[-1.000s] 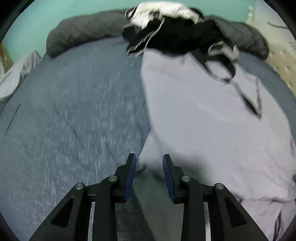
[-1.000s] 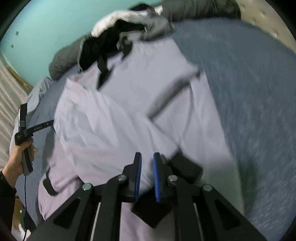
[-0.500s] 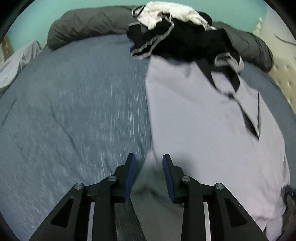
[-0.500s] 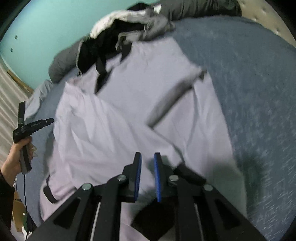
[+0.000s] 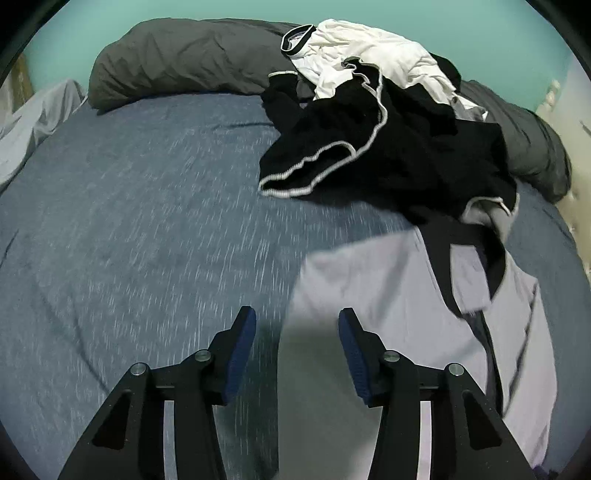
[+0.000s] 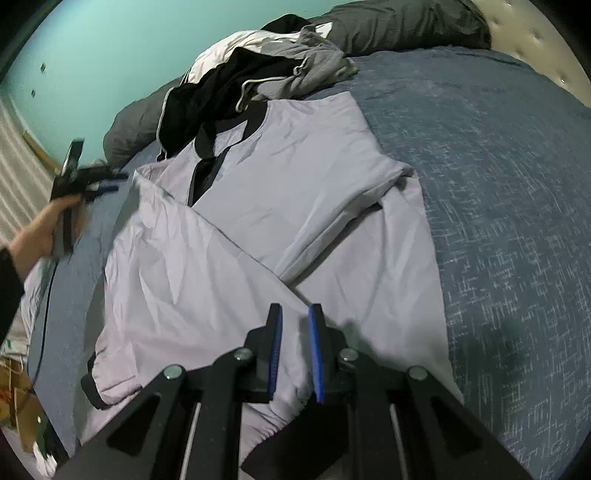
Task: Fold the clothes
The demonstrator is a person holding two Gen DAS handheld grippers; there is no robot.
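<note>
A lavender shirt (image 6: 295,184) with a black collar lies spread on the blue bed sheet (image 6: 498,184), its left side folded over in a diagonal crease. My right gripper (image 6: 295,314) is shut on the shirt's near hem, and the fabric bunches between the blue pads. My left gripper (image 5: 295,321) hovers over the shirt's (image 5: 388,295) left edge. Its jaws are opening wide and the pads touch nothing. In the right wrist view that left gripper (image 6: 110,182) shows blurred at the far left, held in a hand (image 6: 44,229).
A heap of black, white and grey clothes (image 5: 369,140) sits at the head of the bed against a dark grey duvet roll (image 5: 177,59). The blue sheet (image 5: 129,221) stretches bare to the left. A cream headboard (image 6: 535,33) and a teal wall stand behind.
The left gripper let go of the shirt's edge, widened its jaws and swung left off the garment. The released side now lies folded on the shirt. The right gripper held still.
</note>
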